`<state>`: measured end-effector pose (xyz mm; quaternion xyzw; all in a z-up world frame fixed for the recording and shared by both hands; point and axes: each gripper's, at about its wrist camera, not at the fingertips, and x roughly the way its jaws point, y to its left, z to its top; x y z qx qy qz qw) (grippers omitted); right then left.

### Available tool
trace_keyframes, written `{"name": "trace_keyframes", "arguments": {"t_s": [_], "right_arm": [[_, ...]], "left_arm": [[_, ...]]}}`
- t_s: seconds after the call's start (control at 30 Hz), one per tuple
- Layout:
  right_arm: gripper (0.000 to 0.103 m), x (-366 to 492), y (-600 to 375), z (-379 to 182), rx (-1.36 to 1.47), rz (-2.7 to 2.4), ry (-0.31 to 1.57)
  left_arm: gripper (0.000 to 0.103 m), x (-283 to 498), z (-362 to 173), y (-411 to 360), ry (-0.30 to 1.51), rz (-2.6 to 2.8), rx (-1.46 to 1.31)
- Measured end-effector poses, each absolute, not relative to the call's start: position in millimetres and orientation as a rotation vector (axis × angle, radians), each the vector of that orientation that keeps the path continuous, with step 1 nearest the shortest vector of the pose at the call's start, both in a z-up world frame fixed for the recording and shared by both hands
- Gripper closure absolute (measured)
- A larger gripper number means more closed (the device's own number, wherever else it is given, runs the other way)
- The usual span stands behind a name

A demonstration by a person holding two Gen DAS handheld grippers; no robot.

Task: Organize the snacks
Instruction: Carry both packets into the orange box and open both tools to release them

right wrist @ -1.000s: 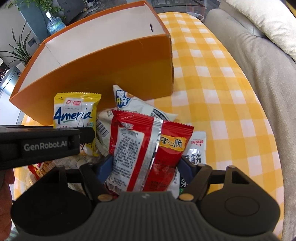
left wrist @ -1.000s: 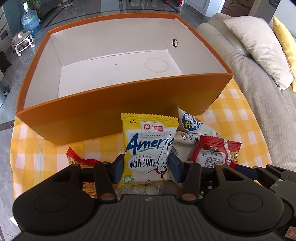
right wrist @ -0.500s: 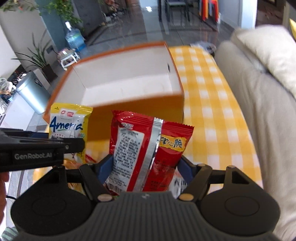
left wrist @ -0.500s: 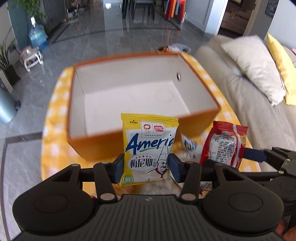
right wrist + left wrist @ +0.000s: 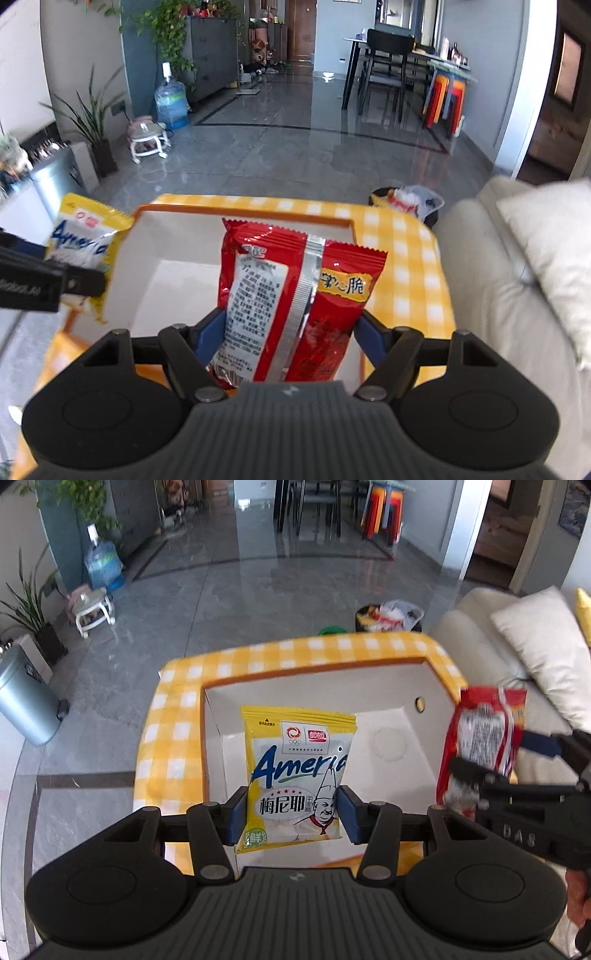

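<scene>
Left wrist view: my left gripper [image 5: 291, 814] is clamped on the yellow packet [image 5: 295, 779], blue pads pressing both of its side edges, and the packet hangs upright over the open box [image 5: 436, 698]. Looking down past it, I see the box's white floor bare, nothing in it yet. Off to the right, the right gripper [image 5: 495, 753] comes into this view, carrying the red packet [image 5: 480, 738] above the box's right wall.

Right wrist view now: the right gripper [image 5: 286, 332] is closed on the red packet [image 5: 295, 299], back side facing the camera with its silver seam up the middle, held over the near part of the box [image 5: 243, 218]. At the left edge I catch the yellow packet [image 5: 86, 240] in the left gripper [image 5: 77, 284], above the box's left rim.

So where are we? I'd say early: two snacks lifted and poised over the box on the checked tablecloth [image 5: 413, 266], neither released. Dropping both in comes next. Whether more snacks wait on the table I can't tell, the near side is hidden behind the grippers.
</scene>
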<state>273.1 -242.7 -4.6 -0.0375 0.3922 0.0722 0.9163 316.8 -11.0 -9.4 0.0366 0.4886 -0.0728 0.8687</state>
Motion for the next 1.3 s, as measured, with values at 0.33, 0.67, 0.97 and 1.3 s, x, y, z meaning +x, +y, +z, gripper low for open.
{"name": "trace_keyframes", "arguments": {"t_s": [0.33,0.67,0.97,1.3], "right_arm": [[0.031,332.8,-230.1,-57.9,-0.187,0.145,0.924],[0.031,332.6,-222.3,-90.1,-0.216,0.155,1.091],[0.031,319.0,-226.5,-94.3,-0.200,0.159,1.170],[0.030,292.5,-229.0,-93.7,-0.213,0.156,1.245]], "left_arm": [[0.045,338.1,-74.1,-5.6,1.179,-0.109,0.136],[0.045,333.8,-88.7,-10.4,1.273,-0.109,0.190],[0.045,315.8,-88.7,-16.8,1.314,-0.154,0.224],[0.046,292.8,-91.7,-29.1,1.358,-0.216,0.306]]}}
